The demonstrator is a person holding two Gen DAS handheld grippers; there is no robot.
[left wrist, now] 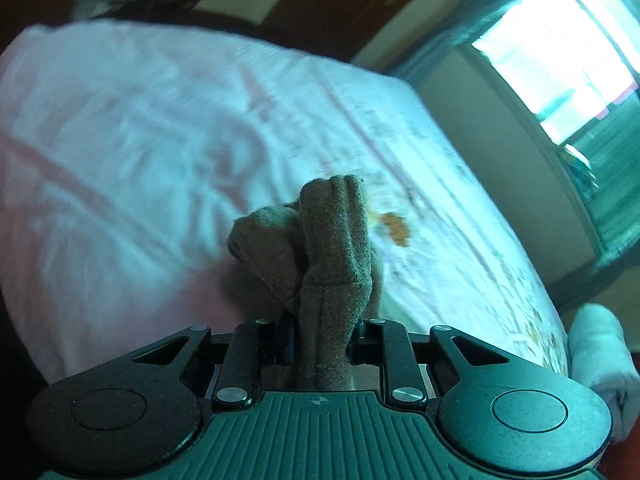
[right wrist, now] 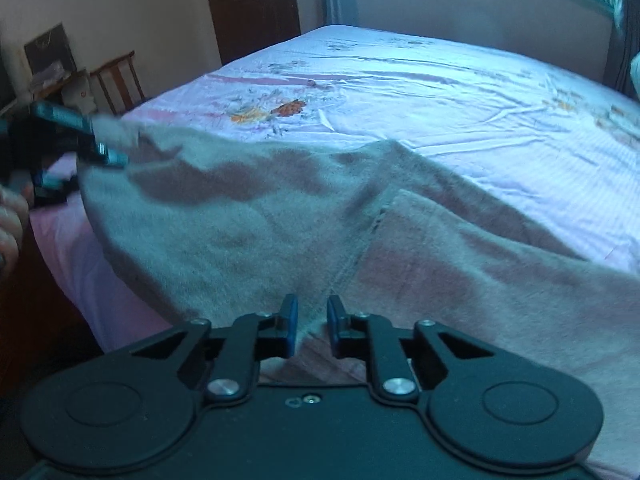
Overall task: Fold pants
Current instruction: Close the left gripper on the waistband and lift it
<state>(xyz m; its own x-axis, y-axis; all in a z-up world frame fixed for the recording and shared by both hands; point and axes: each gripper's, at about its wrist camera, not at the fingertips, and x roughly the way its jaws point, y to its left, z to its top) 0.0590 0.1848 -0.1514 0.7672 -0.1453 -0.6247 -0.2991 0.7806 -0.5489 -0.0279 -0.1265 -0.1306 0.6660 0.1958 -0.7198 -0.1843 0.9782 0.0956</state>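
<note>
My grey-brown fleecy pants [right wrist: 304,216] lie spread across the bed, one corner bunched and lifted at the left.

One pair of pants [right wrist: 304,216], two grippers, left [left wrist: 322,344] and right [right wrist: 309,326], one bed [right wrist: 460,92], one window [left wrist: 560,56], one wooden chair [right wrist: 118,80], one door [right wrist: 252,4]

Left gripper [left wrist: 324,340] jaws clamped tight, right gripper [right wrist: 312,326] jaws slightly parted.

Beyond the pants [right wrist: 320,216], the bedsheet [right wrist: 460,92] lies bare and passable right to its far edge. At that edge's left, a wooden chair [right wrist: 120,80] and what seems a cluttered table [right wrist: 52,80] crowd the bedside.
</note>
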